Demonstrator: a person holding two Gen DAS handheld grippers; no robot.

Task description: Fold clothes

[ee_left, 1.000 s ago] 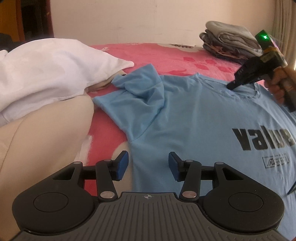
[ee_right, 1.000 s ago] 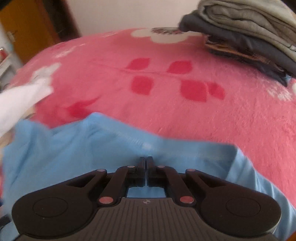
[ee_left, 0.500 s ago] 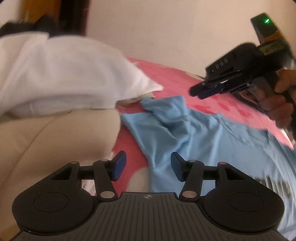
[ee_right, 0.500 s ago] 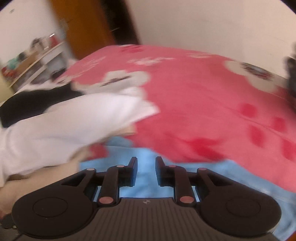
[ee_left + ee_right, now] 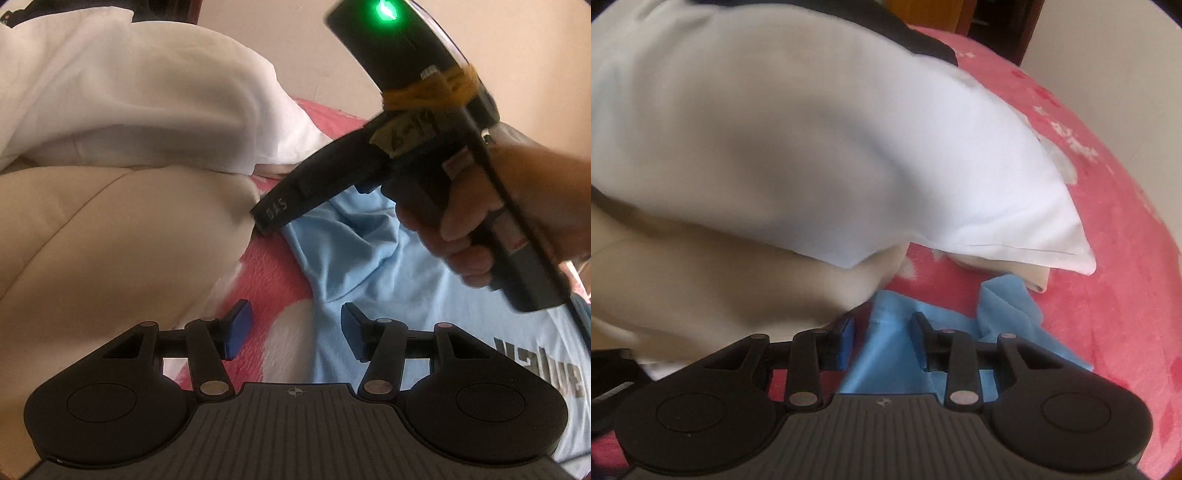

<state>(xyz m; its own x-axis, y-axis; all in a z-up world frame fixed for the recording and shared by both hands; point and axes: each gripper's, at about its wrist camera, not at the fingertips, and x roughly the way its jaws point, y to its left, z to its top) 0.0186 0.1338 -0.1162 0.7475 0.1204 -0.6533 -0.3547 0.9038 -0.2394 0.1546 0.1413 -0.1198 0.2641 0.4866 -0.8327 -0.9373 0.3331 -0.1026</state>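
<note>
Two grippers in play, we go left to right. Far left in the left wrist view we see a cream cushion [image 5: 110,236] with a white pillow [image 5: 140,92] stacked on top of it, both on the pink blanket [image 5: 273,273]. Our left gripper [image 5: 291,328] hangs low over the blanket with its jaws parted about halfway; nothing sits between the blue pads [image 5: 236,328]. The left pad is over pink blanket and the right pad is over the edge of the light blue T-shirt [image 5: 424,314]. The shirt lies flat on the blanket, its sleeve bunched near the cushion, dark print visible at lower right. Further right, our right hand [image 5: 476,229] grips the handle of the right gripper [image 5: 264,230], whose tip points down at the sleeve edge just beside the cushion.

In the right wrist view, the cushion and pillow fill the left and top. The right gripper [image 5: 882,339] has its jaws narrowly apart, having just opened from shut. The sleeve edge of the T-shirt [image 5: 886,354] lies in the gap, and we see the pads not pressing on it. Pink blanket [image 5: 1108,277] runs off to the right.
</note>
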